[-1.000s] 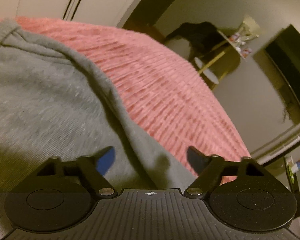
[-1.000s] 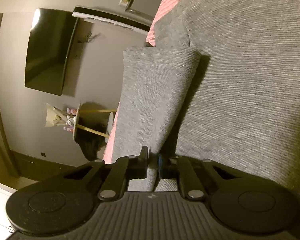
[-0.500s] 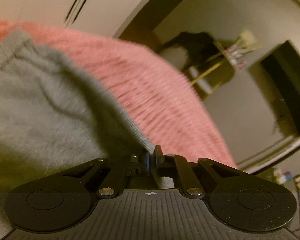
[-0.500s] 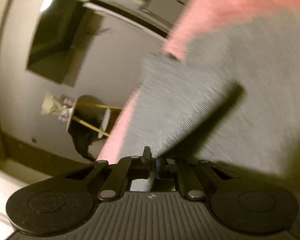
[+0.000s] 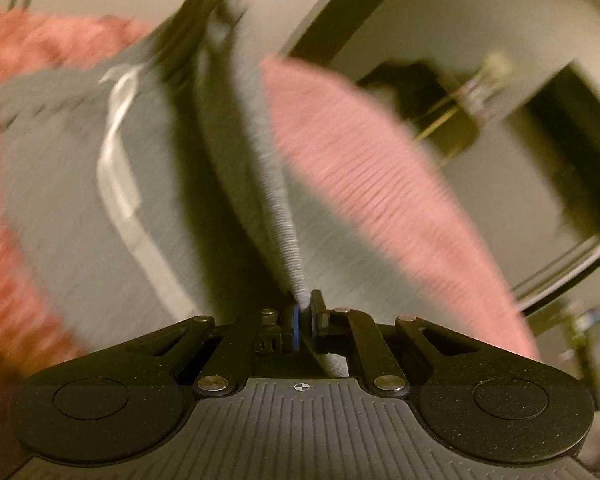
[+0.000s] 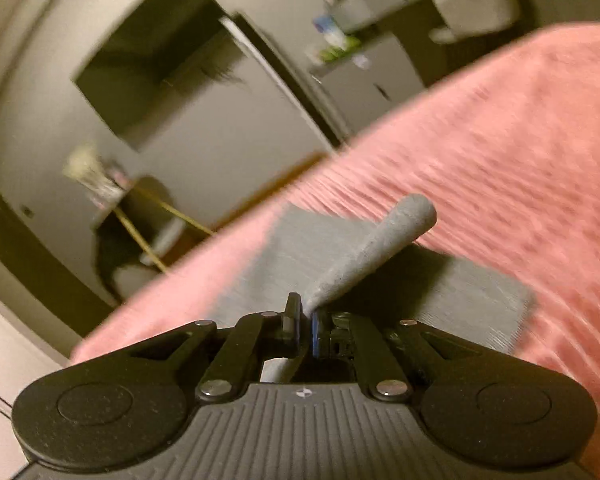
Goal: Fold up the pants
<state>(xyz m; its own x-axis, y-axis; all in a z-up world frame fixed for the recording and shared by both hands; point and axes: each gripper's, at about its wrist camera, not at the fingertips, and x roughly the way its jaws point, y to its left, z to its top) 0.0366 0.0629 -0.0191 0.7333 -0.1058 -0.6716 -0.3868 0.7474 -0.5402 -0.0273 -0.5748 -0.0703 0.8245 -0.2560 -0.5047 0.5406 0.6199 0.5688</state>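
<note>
Grey knit pants [image 5: 64,184] lie on a pink ribbed bedspread [image 5: 364,168]. In the left wrist view my left gripper [image 5: 305,312] is shut on a ribbed edge of the pants [image 5: 276,196], which rises from the jaws as a taut lifted fold. A white drawstring [image 5: 116,136] runs across the flat part. In the right wrist view my right gripper [image 6: 306,316] is shut on another part of the pants, a rolled grey fold [image 6: 374,252] sticking up from the jaws. A flat grey piece [image 6: 480,304] lies on the bedspread [image 6: 500,152] beneath it. Both views are blurred.
A dark screen [image 6: 148,76] hangs on the wall past the bed. A small stand with yellow legs and dark clothing [image 6: 136,228] stands on the floor. Shelves with small items [image 6: 340,36] are at the back. The bed's edge [image 6: 180,272] runs close to the right gripper.
My left gripper closed on the pants' edge and swept sideways, lifting it into a taut fold. My right gripper, holding its fold, rose and rolled upright, so the bedspread now fills its view.
</note>
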